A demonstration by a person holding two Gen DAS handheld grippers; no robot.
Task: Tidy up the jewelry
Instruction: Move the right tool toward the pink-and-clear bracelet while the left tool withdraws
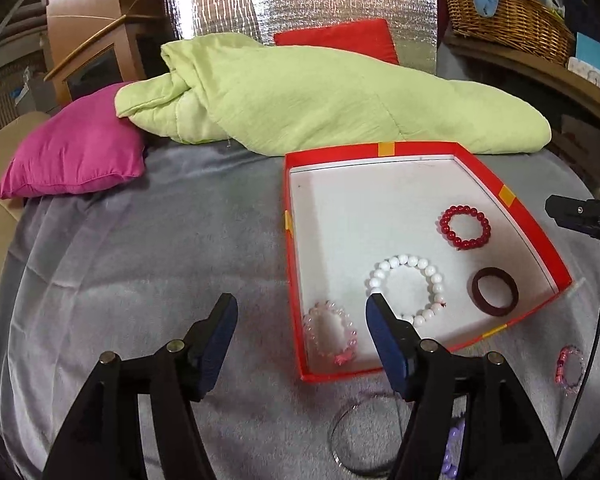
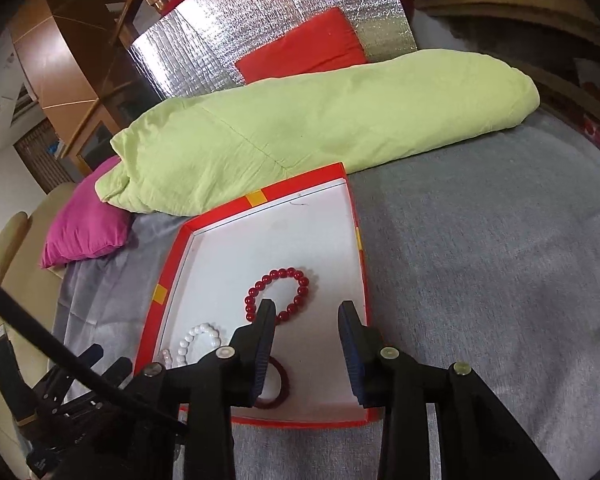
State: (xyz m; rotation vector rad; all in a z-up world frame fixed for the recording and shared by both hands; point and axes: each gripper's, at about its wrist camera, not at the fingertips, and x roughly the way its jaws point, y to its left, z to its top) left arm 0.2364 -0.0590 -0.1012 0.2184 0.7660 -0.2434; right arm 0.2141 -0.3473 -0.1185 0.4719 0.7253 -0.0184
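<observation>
A shallow red box [image 1: 534, 222] with a white floor lies on the grey bed cover. In it lie a red bead bracelet [image 1: 465, 227], a white bead bracelet [image 1: 406, 288], a dark maroon bangle [image 1: 495, 291] and a pale pink bead bracelet [image 1: 331, 333]. On the cover in front of the box lie a thin clear bangle [image 1: 360, 438], a purple bead piece [image 1: 452, 446] and a pink bracelet [image 1: 569, 368]. My left gripper [image 1: 302, 320] is open and empty over the box's near left corner. My right gripper [image 2: 307, 314] is open and empty above the box [image 2: 172, 264], near the red bracelet [image 2: 278, 294].
A rolled light green quilt [image 1: 320, 96] lies just behind the box. A magenta pillow [image 1: 76, 152] sits at the left and a red cushion [image 1: 340, 38] behind. A wicker basket [image 1: 508, 16] stands on a shelf at the right. Grey cover [image 2: 480, 260] spreads right of the box.
</observation>
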